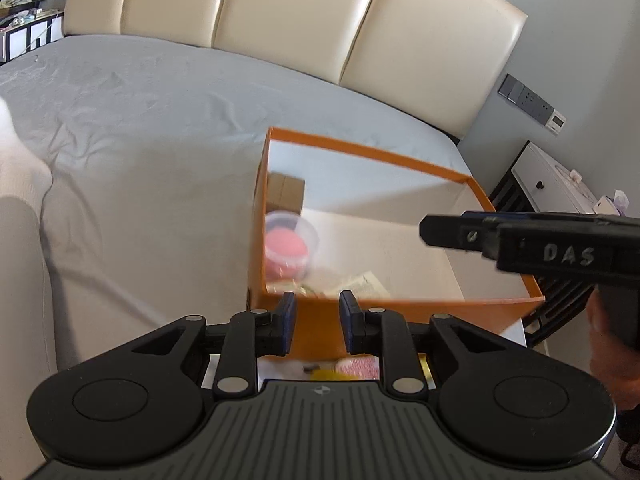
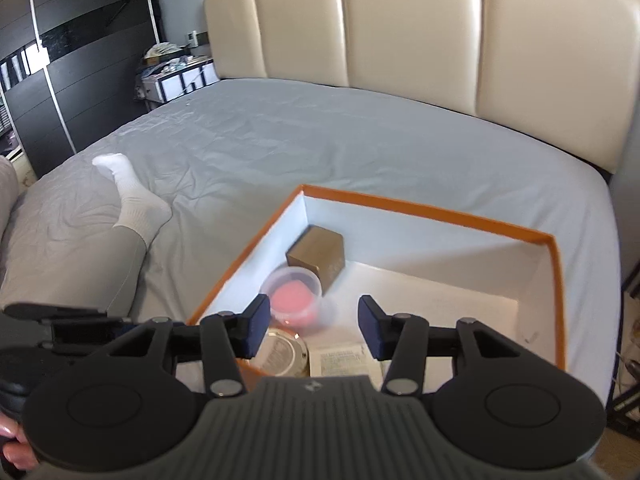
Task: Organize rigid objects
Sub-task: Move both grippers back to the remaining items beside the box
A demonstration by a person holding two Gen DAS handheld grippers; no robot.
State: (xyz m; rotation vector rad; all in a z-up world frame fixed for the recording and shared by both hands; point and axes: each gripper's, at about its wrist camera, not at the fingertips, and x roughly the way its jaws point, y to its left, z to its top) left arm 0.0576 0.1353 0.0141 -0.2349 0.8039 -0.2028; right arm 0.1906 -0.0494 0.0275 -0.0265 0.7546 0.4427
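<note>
A: Where's the box?

B: The orange box (image 2: 440, 210) with white inner walls sits on the grey bed (image 2: 280, 132), near the cream headboard (image 2: 440, 28) and close to the bed's edge.

A: What's in it?

B: A brown cardboard cube (image 2: 318, 254) in the far left corner. Just in front of it, a clear plastic tub (image 2: 298, 296) with something pink inside; it looks blurred. Nearer still, a round gold tin (image 2: 282, 350) and a white printed packet (image 2: 344, 362) lying flat beside it.

A: And the left hand-held gripper (image 1: 317, 320)?

B: Released, with a narrow gap between its blue pads and nothing in it. It hovers just outside the box's near wall.

A: The right hand-held gripper (image 2: 312, 326)?

B: Also released, pads wide apart and empty, held over the near end of the box above the tin and packet. From the left camera it reaches in from the side, above the box's right rim.

A: Anything else?

B: A leg in a white sock (image 2: 132, 196) rests on the bed, well left of the box.
</note>
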